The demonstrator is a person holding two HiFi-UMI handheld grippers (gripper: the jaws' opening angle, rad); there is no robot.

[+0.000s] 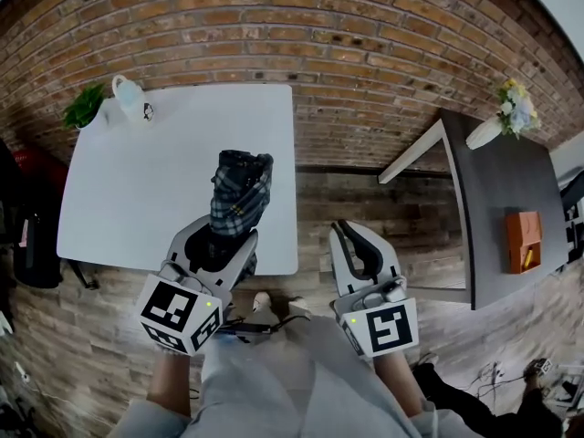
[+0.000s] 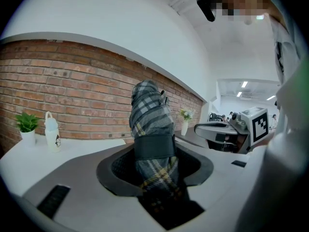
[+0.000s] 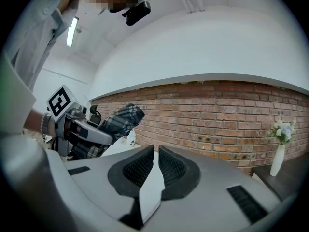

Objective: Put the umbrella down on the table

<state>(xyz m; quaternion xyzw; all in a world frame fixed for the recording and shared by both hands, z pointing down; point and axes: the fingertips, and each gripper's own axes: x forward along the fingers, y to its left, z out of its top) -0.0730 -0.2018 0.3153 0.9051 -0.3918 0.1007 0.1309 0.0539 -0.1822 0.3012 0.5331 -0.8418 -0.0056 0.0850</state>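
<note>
A folded umbrella (image 1: 242, 192) in dark grey plaid with yellow lines stands between the jaws of my left gripper (image 1: 224, 237), which is shut on its lower part. It hangs over the near right part of the white table (image 1: 128, 194) and points away from me, tilted upward. In the left gripper view the umbrella (image 2: 151, 124) rises from the gripper (image 2: 154, 167), a black strap wrapped round it. My right gripper (image 1: 350, 241) is to the right, off the table and over the wooden floor, shut with nothing in it. The right gripper view shows its jaws (image 3: 155, 153) together and the umbrella (image 3: 115, 123) at left.
A small green plant (image 1: 84, 106) and a white bottle (image 1: 131, 99) stand at the white table's far left corner. A dark table (image 1: 511, 199) at the right holds an orange box (image 1: 523, 242) and a vase of flowers (image 1: 504, 117). A brick wall (image 1: 365, 53) runs behind.
</note>
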